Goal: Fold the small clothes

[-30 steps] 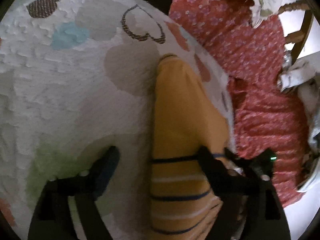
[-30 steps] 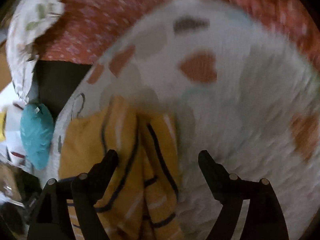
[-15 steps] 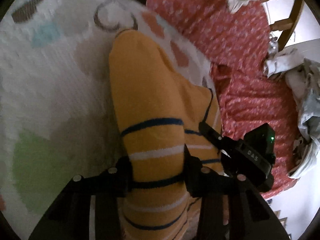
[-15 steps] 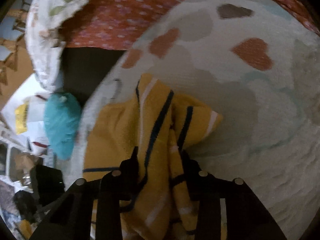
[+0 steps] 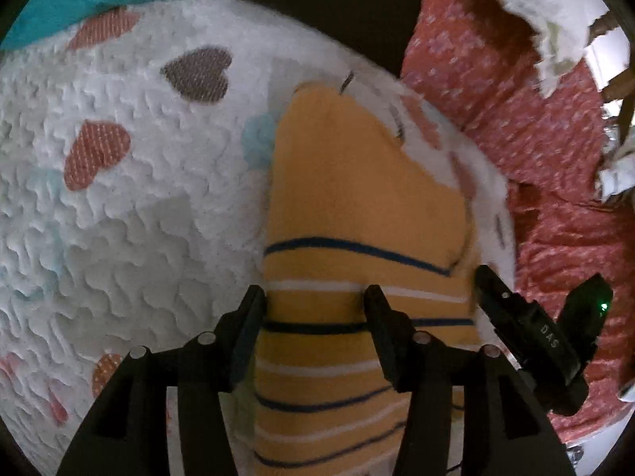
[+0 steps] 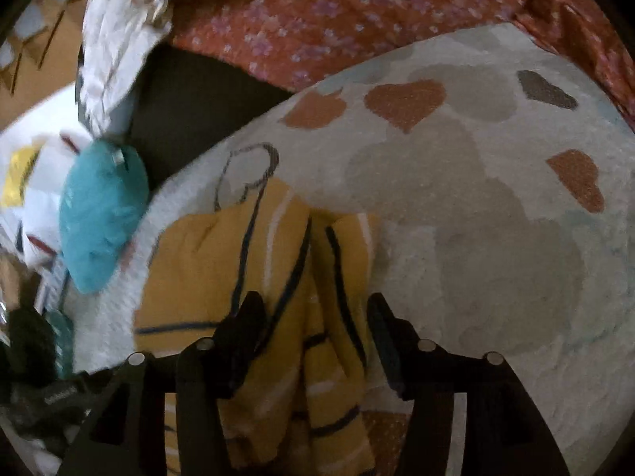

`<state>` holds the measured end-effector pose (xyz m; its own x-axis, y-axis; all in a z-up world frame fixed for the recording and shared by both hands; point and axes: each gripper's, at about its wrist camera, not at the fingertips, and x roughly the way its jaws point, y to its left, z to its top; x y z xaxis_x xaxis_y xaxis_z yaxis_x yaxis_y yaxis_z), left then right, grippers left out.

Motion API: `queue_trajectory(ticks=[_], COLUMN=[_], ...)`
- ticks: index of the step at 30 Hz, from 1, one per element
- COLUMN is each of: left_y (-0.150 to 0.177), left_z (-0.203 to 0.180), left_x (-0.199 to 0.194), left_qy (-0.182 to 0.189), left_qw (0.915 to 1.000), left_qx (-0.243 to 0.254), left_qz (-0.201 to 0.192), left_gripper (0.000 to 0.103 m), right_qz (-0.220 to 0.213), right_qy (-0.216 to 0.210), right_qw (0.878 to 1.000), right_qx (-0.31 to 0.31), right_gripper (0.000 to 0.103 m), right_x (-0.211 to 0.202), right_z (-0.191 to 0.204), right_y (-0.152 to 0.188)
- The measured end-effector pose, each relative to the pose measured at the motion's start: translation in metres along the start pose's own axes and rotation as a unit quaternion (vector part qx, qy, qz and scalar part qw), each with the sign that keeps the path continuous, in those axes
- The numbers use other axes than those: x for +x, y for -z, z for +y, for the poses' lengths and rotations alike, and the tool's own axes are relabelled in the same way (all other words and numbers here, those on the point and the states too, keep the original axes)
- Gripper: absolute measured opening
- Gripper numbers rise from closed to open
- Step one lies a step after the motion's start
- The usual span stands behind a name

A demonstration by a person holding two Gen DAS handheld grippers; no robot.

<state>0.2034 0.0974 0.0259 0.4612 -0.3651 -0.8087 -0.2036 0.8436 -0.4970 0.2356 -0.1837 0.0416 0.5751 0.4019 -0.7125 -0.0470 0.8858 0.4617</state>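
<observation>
On heart-print blanket (image 5: 131, 214): yellow striped garment (image 5: 357, 198) between both grippers; left gripper (image 5: 315, 307) and right gripper (image 6: 313, 313) jaws opening, cloth released.

The small mustard-yellow knit garment (image 5: 357, 198) carries thin navy and white stripes across its lower part, while its upper part is plain yellow. It lies on a white textured blanket (image 5: 139, 238) patterned with hearts in terracotta, brown, grey, pale blue and outlined navy. Beside the blanket spreads a coral-red bedsheet (image 5: 555, 158) sprinkled with tiny pale pink flowers. A teal plush cushion (image 6: 101, 218) sits at the blanket's edge. Both grippers' fingers (image 5: 250, 317) are matte black.
</observation>
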Motion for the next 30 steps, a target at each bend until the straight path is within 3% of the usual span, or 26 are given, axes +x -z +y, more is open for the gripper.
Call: queue_trajectory(ticks=[2, 4, 7, 9, 10, 12, 15, 20, 25, 28, 30], left_y=[0.004, 0.013, 0.03, 0.04, 0.045, 0.053, 0.055, 0.061, 0.087, 0.111, 0.133], left_z=[-0.008, -0.012, -0.018, -0.018, -0.015, -0.01, 0.002, 0.006, 0.012, 0.004, -0.002], left_x=[-0.018, -0.033, -0.034, -0.014, -0.005, 0.008, 0.019, 0.007, -0.009, -0.027, -0.04], left_qy=[-0.017, -0.023, -0.033, -0.039, -0.048, -0.06, -0.033, -0.036, -0.039, -0.07, -0.1], left_qw=[0.9991, 0.9974, 0.9967, 0.9978, 0.9976, 0.997, 0.9983, 0.9988, 0.9988, 0.9973, 0.9938], left_qx=[0.02, 0.04, 0.058, 0.053, 0.05, 0.043, 0.011, 0.005, -0.009, 0.023, 0.048], left_qz=[-0.032, -0.055, -0.046, -0.01, 0.005, 0.022, 0.046, 0.033, 0.029, 0.005, -0.014], left_gripper=[0.05, 0.05, 0.051, 0.052, 0.054, 0.062, 0.065, 0.065, 0.065, 0.065, 0.066], right_qz=[-0.03, -0.033, 0.013, 0.057, 0.08, 0.125, 0.131, 0.133, 0.145, 0.167, 0.159], right_qy=[-0.007, -0.035, -0.091, -0.112, -0.107, -0.045, -0.06, -0.017, -0.007, 0.019, 0.034], right_qw=[0.999, 0.998, 0.994, 0.991, 0.99, 0.991, 0.99, 0.991, 0.988, 0.985, 0.986], right_qx=[-0.022, -0.042, -0.056, -0.051, -0.044, -0.032, 0.01, 0.006, 0.043, 0.042, 0.023], right_gripper=[0.057, 0.049, 0.045, 0.044, 0.044, 0.041, 0.039, 0.046, 0.047, 0.048, 0.048], right_x=[-0.024, -0.039, -0.035, -0.021, -0.012, 0.012, 0.016, -0.004, -0.03, -0.046, -0.061], right_z=[0.01, 0.023, 0.04, 0.041, 0.037, 0.022, 0.002, 0.003, -0.014, -0.02, -0.017], right_y=[-0.004, -0.002, 0.011, 0.024, 0.029, 0.039, 0.041, 0.056, 0.09, 0.129, 0.154])
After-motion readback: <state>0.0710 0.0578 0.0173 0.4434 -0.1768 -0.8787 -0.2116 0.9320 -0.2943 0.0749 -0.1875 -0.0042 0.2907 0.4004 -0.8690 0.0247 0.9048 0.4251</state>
